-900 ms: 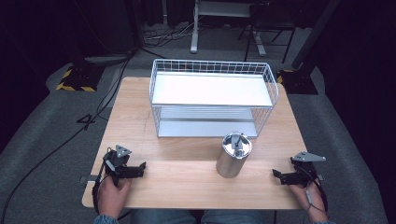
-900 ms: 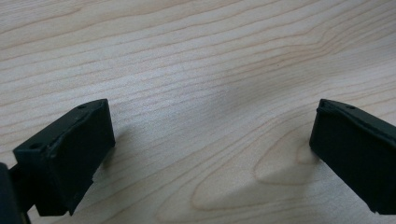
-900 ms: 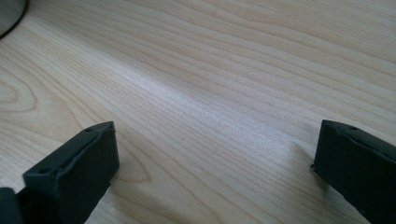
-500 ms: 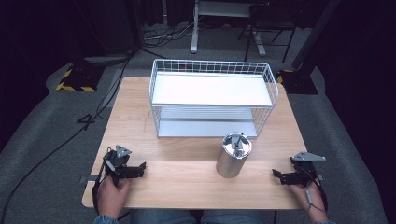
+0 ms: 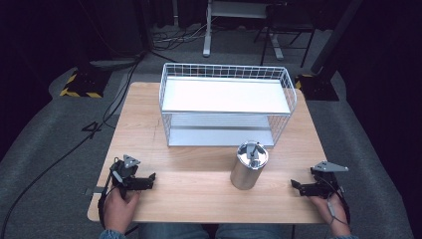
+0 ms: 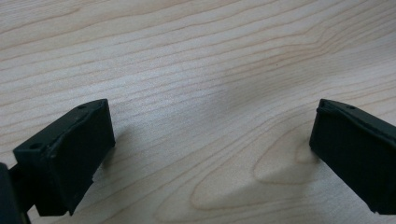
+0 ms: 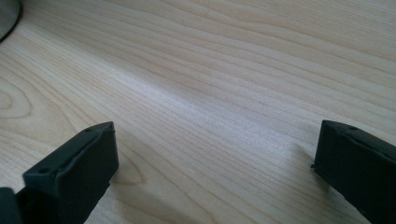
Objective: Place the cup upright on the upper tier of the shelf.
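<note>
A shiny metal canister (image 5: 248, 166) with a lidded top and small handle stands upright on the wooden table (image 5: 199, 199), just in front of a white wire shelf rack (image 5: 226, 107). My left gripper (image 5: 149, 180) rests on the table near its front left corner, jaws pointing right, open and with only bare wood between them (image 6: 210, 140). My right gripper (image 5: 294, 185) lies near the front right edge, jaws pointing left toward the canister, open with nothing between them (image 7: 215, 163). The canister's base edge (image 7: 7, 18) shows at the top left of the right gripper view.
The wire rack has two tiers and takes up the back half of the table. Bare wood lies between the grippers and the canister. Beyond the table are dark floor, cables (image 5: 64, 149), and yellow-black striped mats (image 5: 79, 84).
</note>
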Action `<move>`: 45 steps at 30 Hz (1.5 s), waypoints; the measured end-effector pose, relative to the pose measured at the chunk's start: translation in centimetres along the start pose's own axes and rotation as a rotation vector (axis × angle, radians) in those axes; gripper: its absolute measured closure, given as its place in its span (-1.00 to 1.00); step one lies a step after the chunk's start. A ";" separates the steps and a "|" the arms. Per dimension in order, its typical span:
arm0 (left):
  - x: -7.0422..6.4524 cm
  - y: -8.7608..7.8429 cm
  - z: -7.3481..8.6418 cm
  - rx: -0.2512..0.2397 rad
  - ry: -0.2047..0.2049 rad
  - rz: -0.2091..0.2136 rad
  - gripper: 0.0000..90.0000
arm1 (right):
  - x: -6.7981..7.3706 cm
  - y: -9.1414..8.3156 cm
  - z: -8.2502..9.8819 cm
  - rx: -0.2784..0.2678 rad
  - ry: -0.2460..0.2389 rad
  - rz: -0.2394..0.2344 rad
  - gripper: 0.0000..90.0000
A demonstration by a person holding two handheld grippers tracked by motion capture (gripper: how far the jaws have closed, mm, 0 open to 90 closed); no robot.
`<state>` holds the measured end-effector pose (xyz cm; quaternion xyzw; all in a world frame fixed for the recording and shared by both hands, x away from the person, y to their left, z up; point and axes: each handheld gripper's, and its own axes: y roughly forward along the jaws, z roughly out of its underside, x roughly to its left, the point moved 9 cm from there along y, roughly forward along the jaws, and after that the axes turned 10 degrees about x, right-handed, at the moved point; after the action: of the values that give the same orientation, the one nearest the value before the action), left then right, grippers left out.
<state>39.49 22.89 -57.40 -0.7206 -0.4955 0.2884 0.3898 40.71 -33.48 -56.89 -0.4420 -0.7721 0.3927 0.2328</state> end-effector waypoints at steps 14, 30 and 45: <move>0.0 0.0 -0.1 0.002 0.010 0.005 -1.00 | 1.1 -2.7 -1.4 -0.083 -0.027 -0.007 -1.00; 0.0 0.1 -0.1 0.002 0.014 0.005 -0.99 | 4.7 -6.5 -4.4 -0.219 -0.084 -0.089 -1.00; 0.0 0.1 -0.1 0.002 0.014 0.006 -0.99 | 8.4 -7.6 -6.4 -0.243 -0.141 -0.153 -1.00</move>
<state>39.62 22.85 -57.39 -0.7236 -0.4906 0.2850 0.3931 37.25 -25.92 -46.86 -0.3782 -0.8599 0.3075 0.1519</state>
